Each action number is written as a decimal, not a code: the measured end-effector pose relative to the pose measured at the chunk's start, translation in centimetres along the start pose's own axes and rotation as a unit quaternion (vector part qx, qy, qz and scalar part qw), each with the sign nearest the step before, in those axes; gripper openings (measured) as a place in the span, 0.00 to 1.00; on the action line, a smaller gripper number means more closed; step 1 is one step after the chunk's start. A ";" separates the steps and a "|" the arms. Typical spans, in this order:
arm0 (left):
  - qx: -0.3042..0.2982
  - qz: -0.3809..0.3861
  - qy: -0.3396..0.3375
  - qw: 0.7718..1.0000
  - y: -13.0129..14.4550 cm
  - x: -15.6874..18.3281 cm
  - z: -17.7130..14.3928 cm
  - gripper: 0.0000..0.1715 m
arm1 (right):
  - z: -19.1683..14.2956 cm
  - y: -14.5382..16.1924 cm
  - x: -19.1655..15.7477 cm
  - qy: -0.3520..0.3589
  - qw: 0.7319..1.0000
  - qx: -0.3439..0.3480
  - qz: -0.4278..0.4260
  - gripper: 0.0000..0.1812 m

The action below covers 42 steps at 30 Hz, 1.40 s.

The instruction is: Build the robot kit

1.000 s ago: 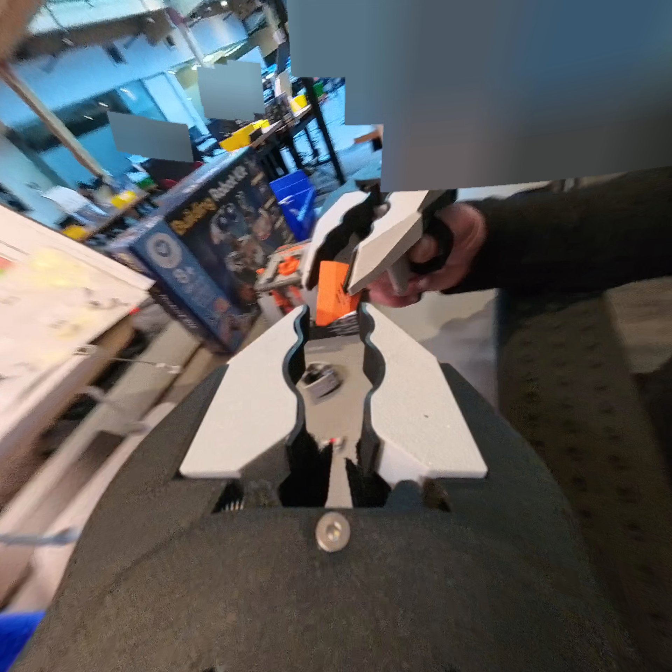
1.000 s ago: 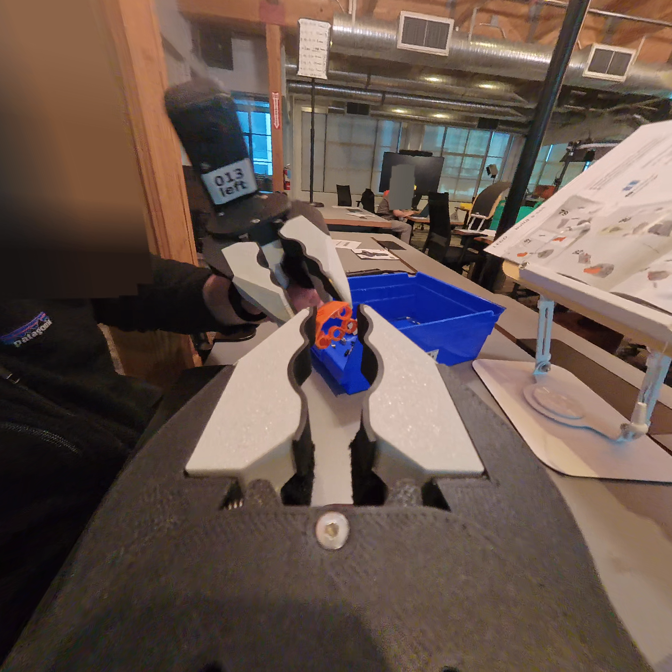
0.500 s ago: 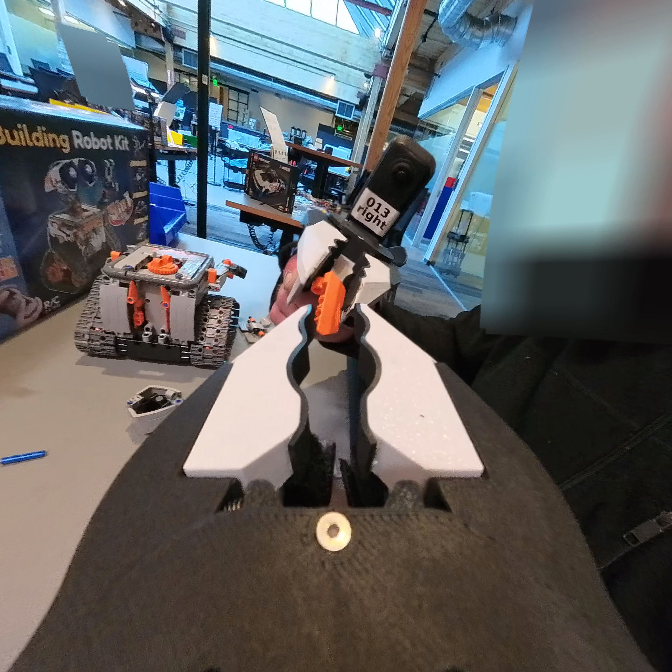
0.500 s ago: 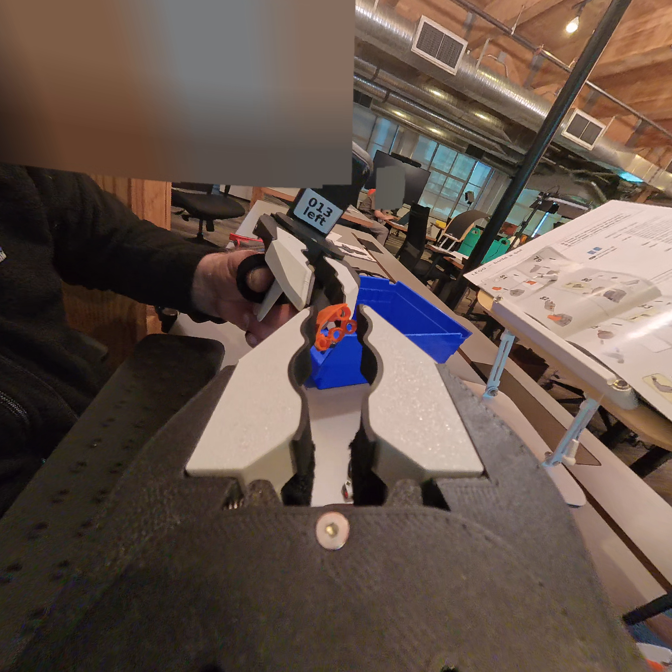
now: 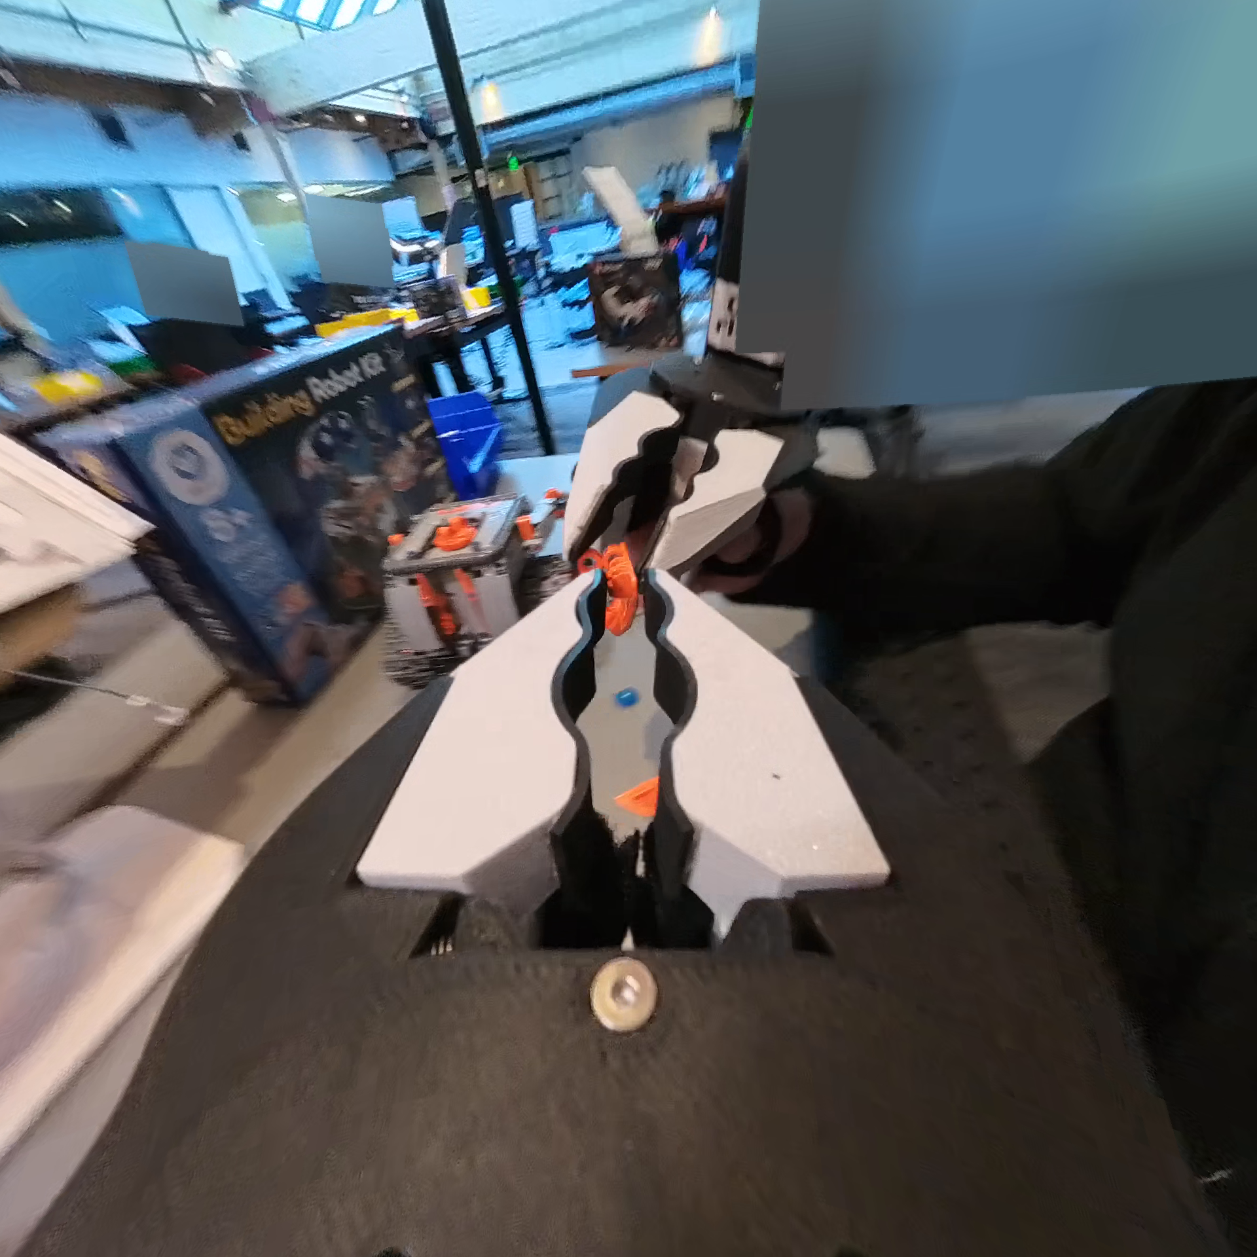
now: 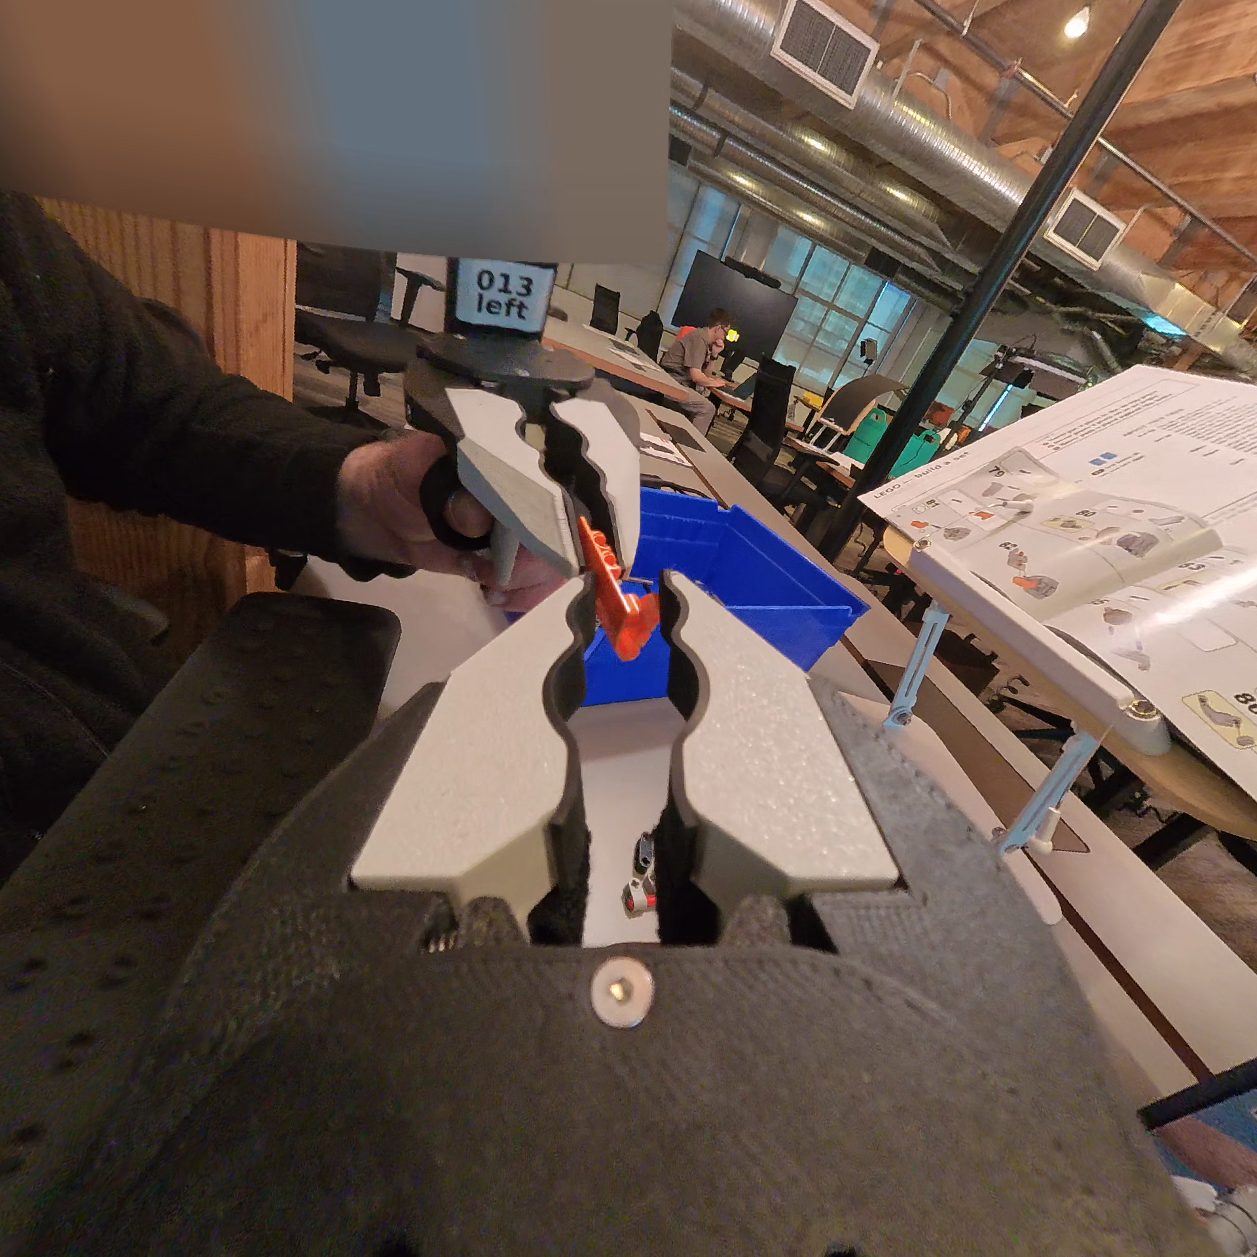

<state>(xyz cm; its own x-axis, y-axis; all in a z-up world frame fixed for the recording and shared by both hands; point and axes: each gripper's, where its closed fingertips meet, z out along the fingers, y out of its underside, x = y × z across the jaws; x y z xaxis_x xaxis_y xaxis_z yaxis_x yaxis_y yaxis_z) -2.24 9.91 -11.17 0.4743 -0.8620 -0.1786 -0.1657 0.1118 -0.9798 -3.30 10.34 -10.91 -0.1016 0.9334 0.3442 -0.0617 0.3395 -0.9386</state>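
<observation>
**A:** What are you seeing in the left wrist view?

**B:** I'm watching my left hand-held gripper (image 5: 622, 581) pinching the orange part (image 5: 617, 598) right at its tips. Half a second back those tips were only reaching up under it. The right hand-held gripper (image 5: 629, 554) is coming in from above, tip to tip with mine. The view is also swinging round, so the tracked model (image 5: 462, 564) and the dark blue box (image 5: 286, 530) on the desk (image 5: 170, 734) are now sitting behind the meeting point.

**A:** And in the right wrist view?

**B:** The orange part is slanting down out of the left tips into the gap between my right fingers (image 6: 741, 734), held up in front of the blue bin (image 6: 748, 585). It was facing me ring-on; now it's turned edge-on. My right jaws are looking closed on its lower end, though only one side is clearly touching. The open booklet (image 6: 1088, 544) is standing off to the right.

**A:** So both are on it?

**B:** I'm reading it as shared between the two, in mid-air.
</observation>
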 end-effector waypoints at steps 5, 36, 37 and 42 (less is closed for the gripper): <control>-0.012 0.051 -0.022 0.998 -0.1 -0.1 -0.1 0.03 | 0.0 0.0 -0.1 -0.003 1.000 0.001 -0.002 0.08; 0.087 -0.081 0.024 0.993 -0.4 -0.8 -0.5 0.03 | 0.3 1.3 0.3 -0.029 0.995 -0.012 0.096 0.06; 0.089 -0.080 0.022 0.993 -0.4 -0.8 -0.6 0.03 | 0.3 1.3 0.3 -0.028 0.995 -0.011 0.098 0.06; 0.097 -0.081 0.019 0.992 -0.5 -1.0 -0.6 0.03 | 0.2 1.2 0.7 -0.021 0.994 -0.003 0.105 0.08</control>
<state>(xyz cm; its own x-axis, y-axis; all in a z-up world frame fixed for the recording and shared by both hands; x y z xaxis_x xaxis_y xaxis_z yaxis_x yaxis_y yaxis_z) -3.10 10.40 -10.43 0.4483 -0.8937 -0.0183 0.0812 0.0611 -0.9948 -3.62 11.36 -11.76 -0.1540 0.9778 0.1421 -0.0295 0.1392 -0.9898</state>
